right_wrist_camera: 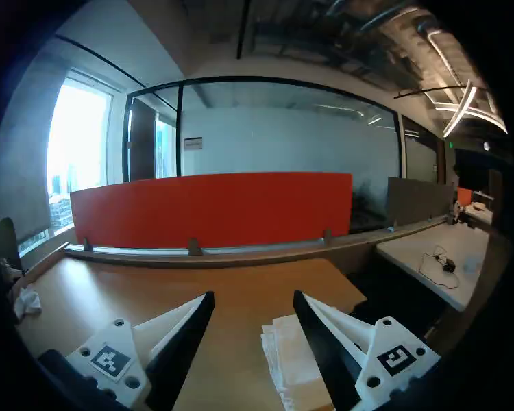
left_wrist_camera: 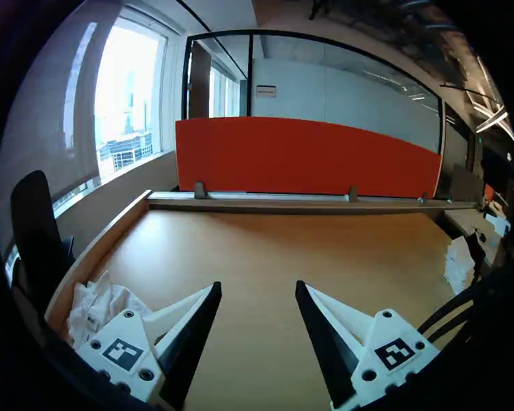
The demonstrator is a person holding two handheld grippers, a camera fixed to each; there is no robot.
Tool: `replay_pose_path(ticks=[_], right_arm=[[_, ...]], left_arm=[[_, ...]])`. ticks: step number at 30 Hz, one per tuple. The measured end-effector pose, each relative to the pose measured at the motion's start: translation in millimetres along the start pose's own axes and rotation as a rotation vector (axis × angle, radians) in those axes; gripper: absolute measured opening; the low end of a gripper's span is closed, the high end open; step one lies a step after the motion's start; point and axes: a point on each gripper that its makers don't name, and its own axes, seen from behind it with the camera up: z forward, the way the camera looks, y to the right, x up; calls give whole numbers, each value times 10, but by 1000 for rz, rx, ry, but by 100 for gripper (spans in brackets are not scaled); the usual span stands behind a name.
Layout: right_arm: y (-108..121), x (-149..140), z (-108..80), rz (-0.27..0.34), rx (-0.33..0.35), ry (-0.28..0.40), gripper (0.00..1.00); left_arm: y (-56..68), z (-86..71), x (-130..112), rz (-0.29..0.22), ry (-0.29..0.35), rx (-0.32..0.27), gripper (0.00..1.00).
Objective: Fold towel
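towel [left_wrist_camera: 103, 305]: a crumpled white heap of soft, creased cloth at the near left corner of the desk [left_wrist_camera: 271, 240], against the raised wooden lip. in the right gripper view it lies at the far left edge. judged to be unfolded stock, kept within reach.

folded stack [right_wrist_camera: 291, 356]: flat white cloth in squared layers at the desk's right edge, partly under the right gripper [right_wrist_camera: 253, 296]. judged to be finished work, kept clear of the middle.

left gripper [left_wrist_camera: 257, 286]: jaws apart, nothing between them, over the bare middle of the desk. the towel is just beside the finger at the left of that view.

right gripper: jaws apart, gripping nothing.

desk: smooth tan wood laminate, matte. a rigid, flat red divider panel [left_wrist_camera: 305, 154] stands along the far edge.
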Motion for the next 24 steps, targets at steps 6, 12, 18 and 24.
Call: replay_pose_path(ticks=[6,12,18,24], right_arm=[[-142,79,-5,0,13,22,89],[-336,166,-1,-12,33,38,89],[-589,282,2,-23,58,65,89],[-840,361,20,-4,76,86,89]], left_arm=[[-39,13,234,-6,75,13,79],[-77,23,394,-19,122,23,79],[-68,32,516,-15,160,21,79],[-36,41,607,-14,187,13,79]])
